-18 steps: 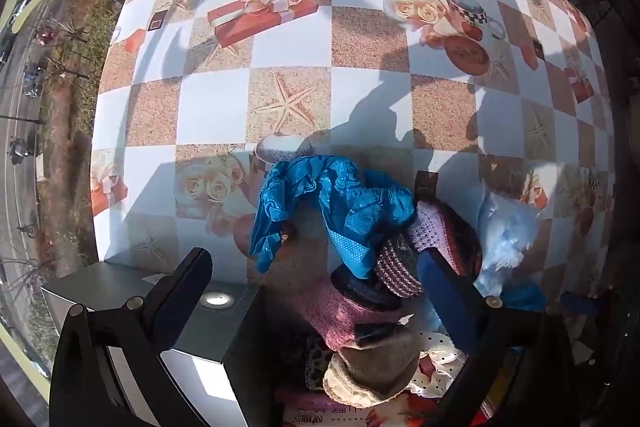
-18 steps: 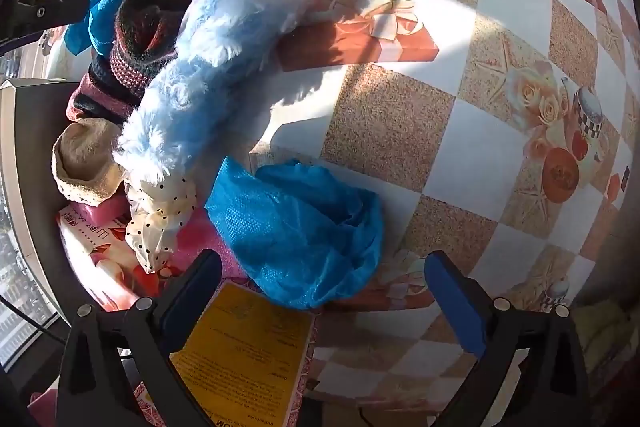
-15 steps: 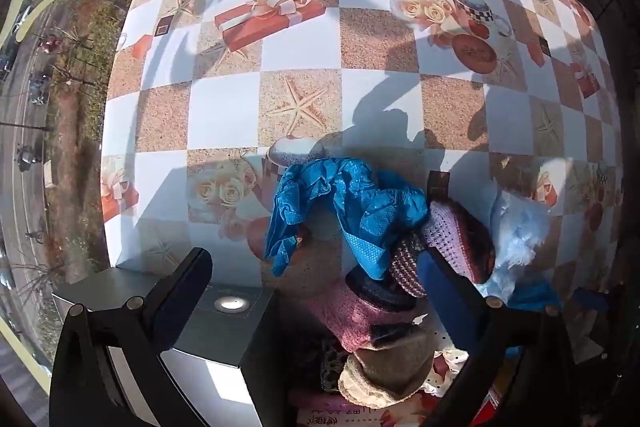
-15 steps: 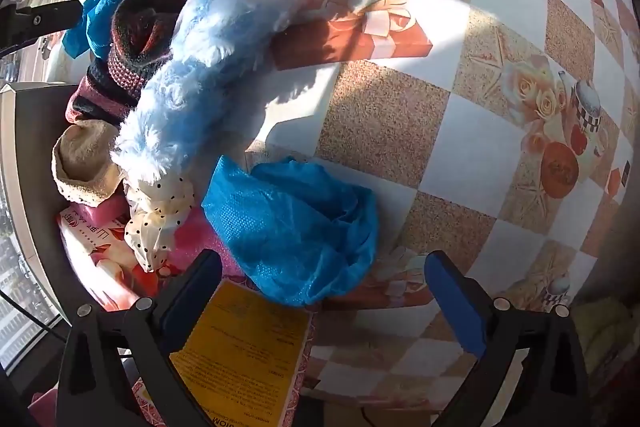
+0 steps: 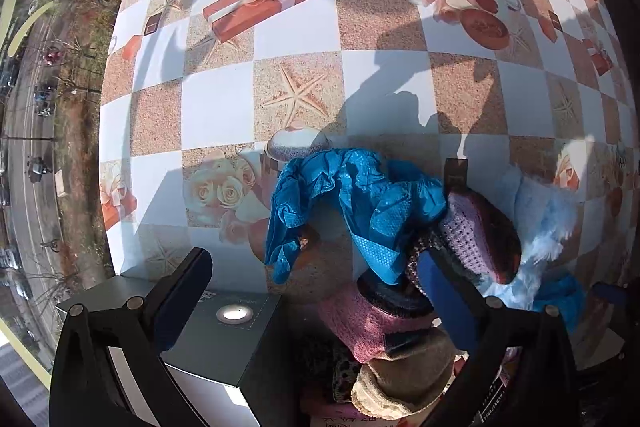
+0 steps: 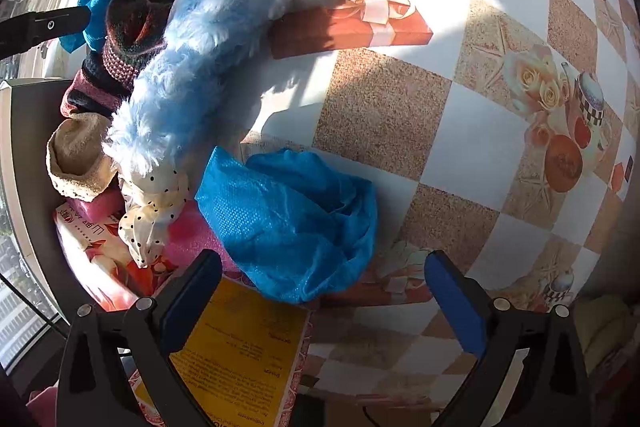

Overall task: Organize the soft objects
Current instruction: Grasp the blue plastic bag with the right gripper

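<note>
A sunlit counter (image 5: 224, 107) under a checkered cloth printed with starfish, roses and gift boxes fills both views, with a street and parked cars far below its left edge. Against the pictures from half a second back, the left wrist view has slid sideways over the cloth, so the pile sits a little further right and nearer; the right wrist view is almost unchanged (no item has been lifted or shifted).

The soft things lie heaped at the counter's near edge. Largest is the fluffy light-blue piece (image 6: 188, 75), draped over the heap. Next comes a crumpled blue cloth (image 6: 296, 223) lying just ahead of the right tool (image 6: 322, 301). A second blue cloth (image 5: 352, 203) hangs over the knitted items (image 5: 476, 231) ahead of the left tool (image 5: 316, 291). A beige sock (image 6: 76, 155) and a small polka-dot fabric (image 6: 152, 211) lie at the heap's side.

Both tools stand fully spread, holding nothing. My reading: sorting has not begun, and the left tool is lining up over the heap for a first pick.
</note>
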### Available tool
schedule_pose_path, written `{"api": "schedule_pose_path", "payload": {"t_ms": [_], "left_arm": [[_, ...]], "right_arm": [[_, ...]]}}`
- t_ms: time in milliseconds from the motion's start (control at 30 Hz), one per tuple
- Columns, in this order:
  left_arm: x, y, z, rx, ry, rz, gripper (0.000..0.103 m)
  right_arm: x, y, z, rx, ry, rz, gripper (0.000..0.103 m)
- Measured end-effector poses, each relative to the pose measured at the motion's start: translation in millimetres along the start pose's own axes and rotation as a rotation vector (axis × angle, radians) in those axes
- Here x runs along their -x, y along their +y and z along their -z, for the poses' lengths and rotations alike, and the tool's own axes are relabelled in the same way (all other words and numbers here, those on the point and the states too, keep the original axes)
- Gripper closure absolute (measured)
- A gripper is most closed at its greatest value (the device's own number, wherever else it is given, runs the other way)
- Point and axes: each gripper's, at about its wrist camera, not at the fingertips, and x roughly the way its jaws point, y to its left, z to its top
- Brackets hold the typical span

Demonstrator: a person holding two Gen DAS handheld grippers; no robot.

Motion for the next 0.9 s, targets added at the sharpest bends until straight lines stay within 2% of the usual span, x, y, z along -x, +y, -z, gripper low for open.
{"api": "schedule_pose_path", "payload": {"t_ms": [133, 233, 300, 367, 467, 500, 567, 633, 700, 833, 900], "left_arm": [[-14, -3, -8, -0.004, 0.009, 0.001, 0.0], [-34, -14, -14, -0.011, -0.011, 0.017, 0.0], [-44, -18, -18, -0.01, -0.024, -0.003, 0.0], [-49, -18, -24, 0.003, -0.042, -0.031, 0.0], [-49, -6, -39, 0.052, -0.09, -0.077, 0.0], [-48, -1, -41, 0.066, -0.097, -0.069, 0.0], [-42, 6, -42, 0.08, -0.123, -0.019, 0.0], [-38, 8, -39, 0.077, -0.14, 0.028, 0.0], [-39, 7, -36, 0.065, -0.142, 0.052, 0.0], [-55, -4, -46, 0.06, -0.153, 0.05, 0.0], [-74, -11, -52, 0.066, -0.114, 0.054, 0.0]], "right_arm": [[-14, 9, -12, 0.02, 0.035, 0.046, 0.001], [-27, 11, -20, 0.041, 0.054, 0.121, 0.001], [-30, 7, -21, 0.038, 0.041, 0.179, 0.001], [-29, -4, -20, 0.013, 0.019, 0.225, 0.001], [-23, -44, -15, -0.101, -0.015, 0.266, 0.001], [-20, -57, -13, -0.143, -0.024, 0.252, 0.001], [-10, -81, -7, -0.218, -0.066, 0.16, 0.001], [-1, -92, 0, -0.247, -0.11, 0.073, 0.001], [5, -96, 6, -0.26, -0.145, 0.023, 0.001], [8, -103, -1, -0.24, -0.153, 0.001, 0.001], [5, -84, -7, -0.223, -0.149, 0.059, 0.001]]}}
